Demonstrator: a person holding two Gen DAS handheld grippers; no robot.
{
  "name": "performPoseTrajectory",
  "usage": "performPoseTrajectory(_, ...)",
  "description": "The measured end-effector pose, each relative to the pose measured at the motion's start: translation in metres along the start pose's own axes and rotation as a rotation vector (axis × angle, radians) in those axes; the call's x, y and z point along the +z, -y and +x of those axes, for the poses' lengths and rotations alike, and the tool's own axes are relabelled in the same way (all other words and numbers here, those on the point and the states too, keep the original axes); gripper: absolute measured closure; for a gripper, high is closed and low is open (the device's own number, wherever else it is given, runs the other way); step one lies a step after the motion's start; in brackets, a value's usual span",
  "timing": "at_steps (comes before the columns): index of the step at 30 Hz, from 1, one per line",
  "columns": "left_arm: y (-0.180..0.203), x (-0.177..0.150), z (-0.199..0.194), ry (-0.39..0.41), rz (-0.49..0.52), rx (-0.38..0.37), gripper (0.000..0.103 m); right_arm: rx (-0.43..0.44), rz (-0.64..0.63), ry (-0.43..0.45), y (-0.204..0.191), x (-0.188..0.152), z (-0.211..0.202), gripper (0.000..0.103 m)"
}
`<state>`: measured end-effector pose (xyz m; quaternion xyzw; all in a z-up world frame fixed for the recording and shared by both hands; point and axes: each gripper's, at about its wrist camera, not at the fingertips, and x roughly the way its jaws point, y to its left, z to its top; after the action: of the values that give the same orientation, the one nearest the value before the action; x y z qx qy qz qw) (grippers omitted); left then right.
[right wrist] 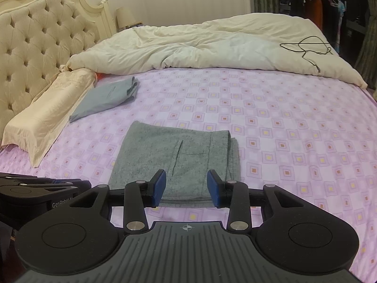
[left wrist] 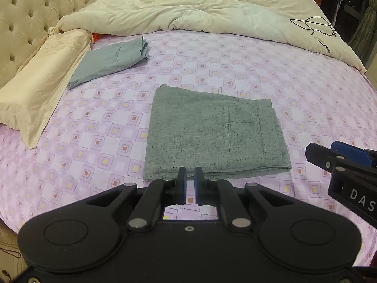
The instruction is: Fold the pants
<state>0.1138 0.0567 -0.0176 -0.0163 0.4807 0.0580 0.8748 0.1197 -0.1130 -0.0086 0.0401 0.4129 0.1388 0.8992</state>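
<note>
The grey pants [left wrist: 212,132] lie flat on the bed, folded into a neat rectangle. A pocket seam faces up. Layered edges show at the right side.

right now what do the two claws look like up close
Both are matte black plastic with two round discs, silver pivot bolts and blue pads on the fingers. The left claw has a smooth black body; the right claw has a ribbed grey plate with a crosshair mark.

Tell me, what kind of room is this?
A bedroom, most likely: a bed with a tufted headboard, a pillow and a rumpled duvet, plus clothes on a rail at the back. Folded grey pants lie on the sheet.
</note>
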Motion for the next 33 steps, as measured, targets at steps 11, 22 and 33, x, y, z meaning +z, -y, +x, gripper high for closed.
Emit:
performPoseTrajectory(11,0.001,-0.001,-0.001,0.001,0.003,0.003,0.090,-0.001,0.000,0.002,-0.001,0.000,-0.001,0.066)
performPoseTrajectory(22,0.006,-0.003,-0.004,0.008,0.003,0.018,0.090,0.005,-0.001,0.015,0.001,-0.001,-0.005,0.065)
performPoseTrajectory(33,0.011,-0.005,-0.007,0.013,-0.007,0.024,0.090,0.022,-0.006,0.018,0.007,-0.003,-0.007,0.065)
